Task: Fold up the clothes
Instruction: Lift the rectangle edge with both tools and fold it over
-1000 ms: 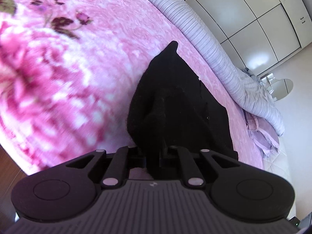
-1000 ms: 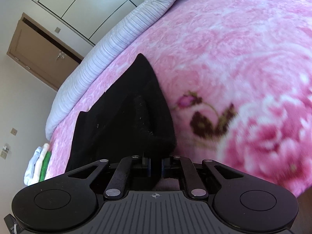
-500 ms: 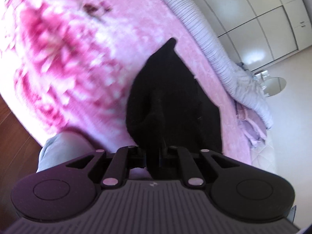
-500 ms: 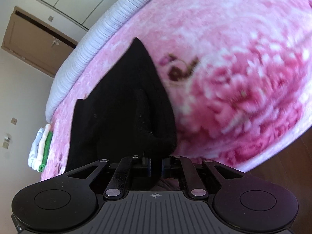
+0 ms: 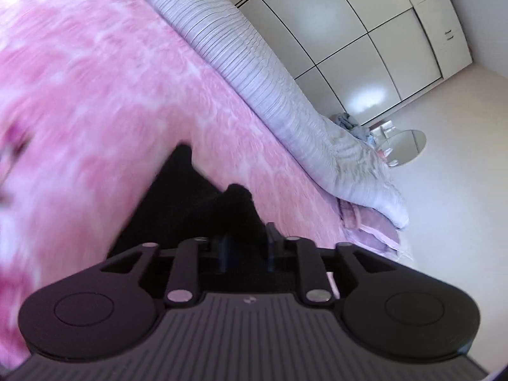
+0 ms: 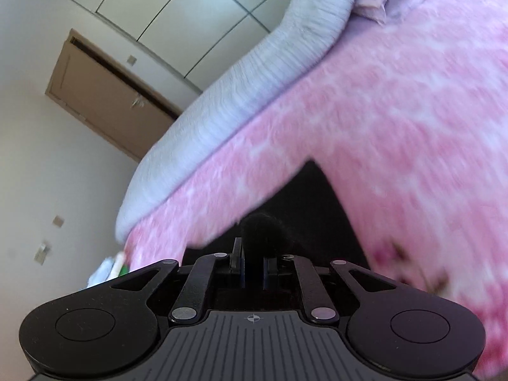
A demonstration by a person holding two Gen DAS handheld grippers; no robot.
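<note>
Swung forward since half a second ago: floor edge gone from both views, pink blanket (image 5: 95,101) and striped duvet roll (image 5: 254,63) now filling them. Black garment (image 5: 190,209) carried low over blanket, one bunched corner pinched in left gripper (image 5: 246,247), jaws narrow on cloth; another clamped likewise in right gripper (image 6: 253,270). Judged mid-fold. Keep both corners level, cloth taut between, lower together before letting go; uneven drop risks skewed crease.
</note>
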